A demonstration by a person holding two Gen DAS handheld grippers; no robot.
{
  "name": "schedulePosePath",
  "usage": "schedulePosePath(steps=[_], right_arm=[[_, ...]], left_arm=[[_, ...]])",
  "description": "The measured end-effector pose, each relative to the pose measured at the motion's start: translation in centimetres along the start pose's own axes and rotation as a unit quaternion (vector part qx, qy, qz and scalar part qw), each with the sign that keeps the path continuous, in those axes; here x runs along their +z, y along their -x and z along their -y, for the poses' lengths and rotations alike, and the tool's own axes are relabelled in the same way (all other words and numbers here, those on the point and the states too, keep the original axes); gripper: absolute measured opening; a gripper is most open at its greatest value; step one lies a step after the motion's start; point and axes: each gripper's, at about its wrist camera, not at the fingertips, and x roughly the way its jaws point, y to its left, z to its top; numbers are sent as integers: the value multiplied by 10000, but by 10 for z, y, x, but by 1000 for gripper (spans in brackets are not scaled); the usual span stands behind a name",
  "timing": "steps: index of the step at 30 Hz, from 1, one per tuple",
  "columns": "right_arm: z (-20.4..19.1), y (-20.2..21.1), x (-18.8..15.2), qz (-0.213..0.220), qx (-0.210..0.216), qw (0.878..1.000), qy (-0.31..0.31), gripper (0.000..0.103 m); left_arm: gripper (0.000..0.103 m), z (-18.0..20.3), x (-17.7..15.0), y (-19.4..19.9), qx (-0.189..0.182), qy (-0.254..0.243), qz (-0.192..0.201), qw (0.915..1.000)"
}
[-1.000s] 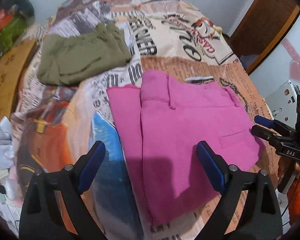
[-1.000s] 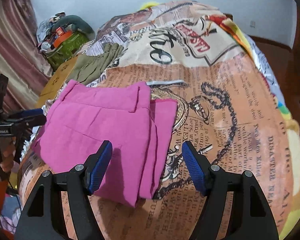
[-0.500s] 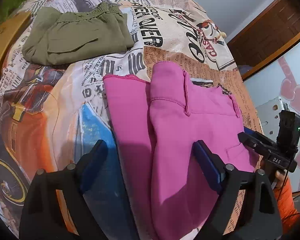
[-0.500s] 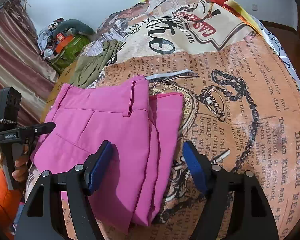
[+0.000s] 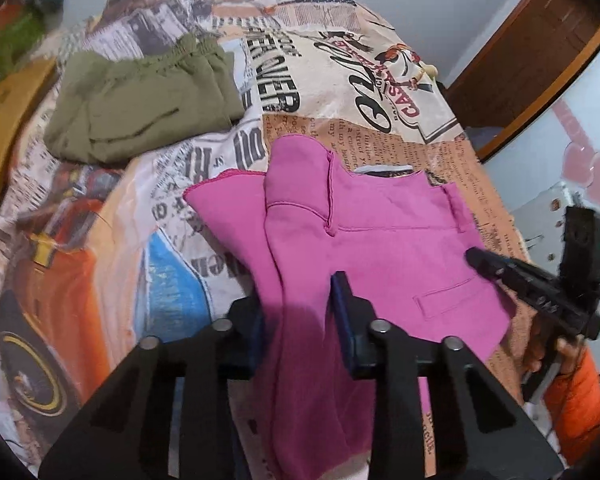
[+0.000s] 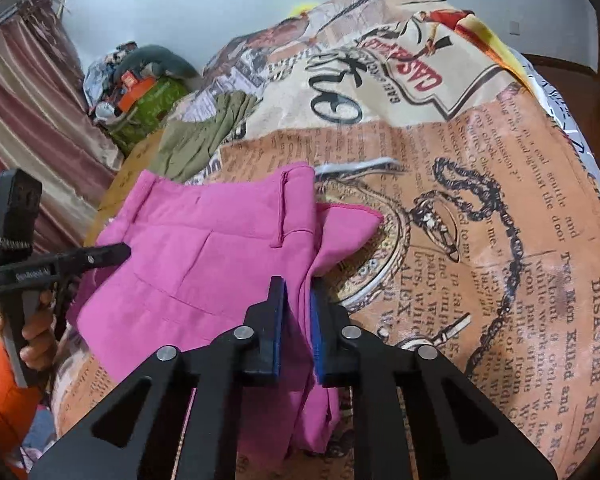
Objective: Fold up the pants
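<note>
1. Olive garment (image 5: 140, 108): folded, at 10 o'clock in L-wrist view, well apart from the pink pants; lies on the printed bedspread (image 5: 340, 60).
2. Pink pants (image 5: 380, 240): partly folded, centre of the bedspread, waistband toward 12 o'clock; near edge bunched up into both tongs. Back pocket flap at 4 o'clock of the cloth in L-wrist view.
3. Left gripper (image 5: 298, 312): jaws closing, narrow gap, a thick fold of pink cloth between the blue pads and pressed by them. In R-wrist view the same tool (image 6: 116, 254) sits at 9 o'clock, tip at the pants' far side edge, held by a hand (image 6: 36, 332) w/ orange sleeve.
4. Right gripper (image 6: 296, 320): jaws nearly shut, pinching a thin fold of the pants' edge; cloth hangs below the pads. In L-wrist view it appears at 3 o'clock (image 5: 476, 258), tip on the pink cloth.
5. Bags & clutter (image 6: 140, 92): 10 o'clock in R-wrist view, beside a striped curtain (image 6: 24, 120).
</note>
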Motion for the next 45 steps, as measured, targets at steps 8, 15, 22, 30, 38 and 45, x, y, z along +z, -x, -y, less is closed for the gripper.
schedulePosePath(steps=[8, 15, 22, 30, 38, 45], right_arm=[[-24, 19, 9, 349, -82, 9986, 376, 7], [-57, 30, 24, 562, -56, 9947, 854, 7], [-87, 26, 50, 770, 22, 9911, 1087, 7], [-125, 9, 99, 963, 96, 9850, 1427, 6], [-158, -27, 141, 1003, 143, 9821, 1588, 6], [-176, -72, 168, 923, 164, 9831, 1570, 7]], left_arm=[[19, 12, -5, 12, 443, -298, 175, 9984], [18, 9, -3, 39, 647, -347, 476, 9962], [18, -5, 14, 75, 853, -310, 893, 9919], [18, -39, 55, 105, 1076, -126, 1297, 9856], [18, -87, 98, 106, 1303, 38, 1386, 9817], [18, -128, 129, 90, 1599, 157, 1328, 9780]])
